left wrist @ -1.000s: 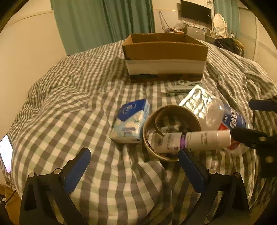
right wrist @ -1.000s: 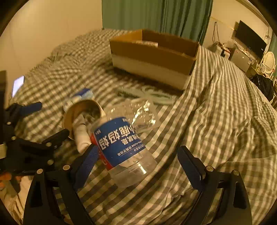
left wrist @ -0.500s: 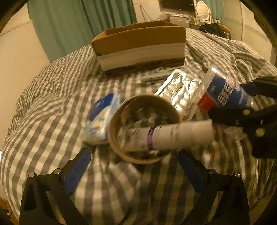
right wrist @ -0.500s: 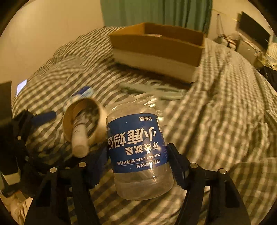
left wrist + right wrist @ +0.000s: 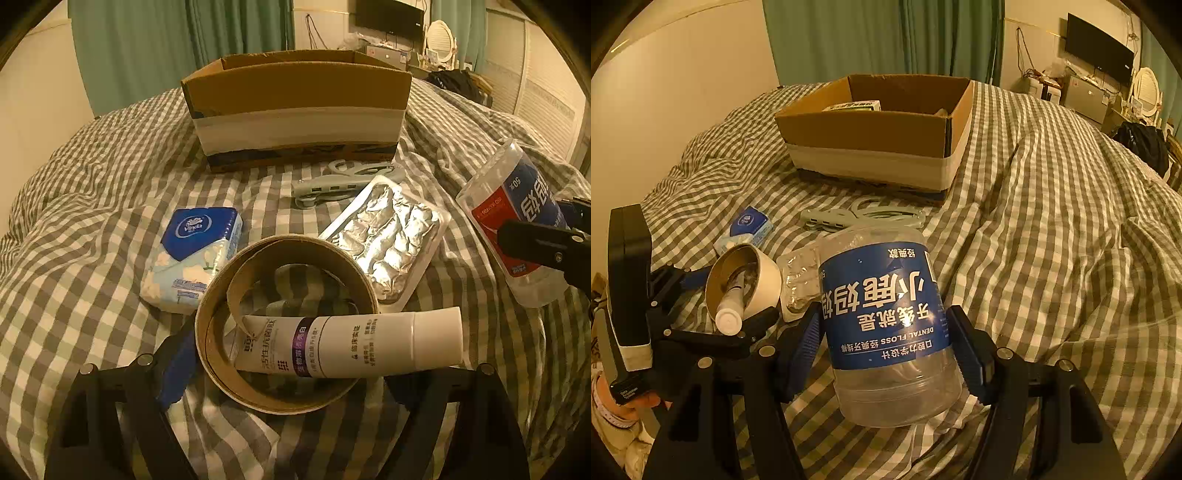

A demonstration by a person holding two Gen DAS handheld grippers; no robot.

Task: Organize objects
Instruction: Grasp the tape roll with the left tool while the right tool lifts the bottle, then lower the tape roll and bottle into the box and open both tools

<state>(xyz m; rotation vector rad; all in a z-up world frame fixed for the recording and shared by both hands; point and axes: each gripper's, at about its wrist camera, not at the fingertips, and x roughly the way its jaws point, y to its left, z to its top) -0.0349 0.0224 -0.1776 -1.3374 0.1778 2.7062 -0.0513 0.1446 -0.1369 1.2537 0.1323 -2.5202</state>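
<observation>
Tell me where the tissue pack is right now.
In the left wrist view, the tissue pack lies on the checked bedspread, left of centre, beside the tape roll and nearer than the cardboard box.

Home bedroom, evening-type warm light.
We see a bed with grey-white checked duvet (image 5: 1052, 206) filling the view, green curtains (image 5: 886, 37) at 12 o'clock, a wall TV (image 5: 1099, 46) and round mirror (image 5: 1148, 90) at 1–2 o'clock, and an open cardboard box (image 5: 295, 110) on the bedding.
</observation>
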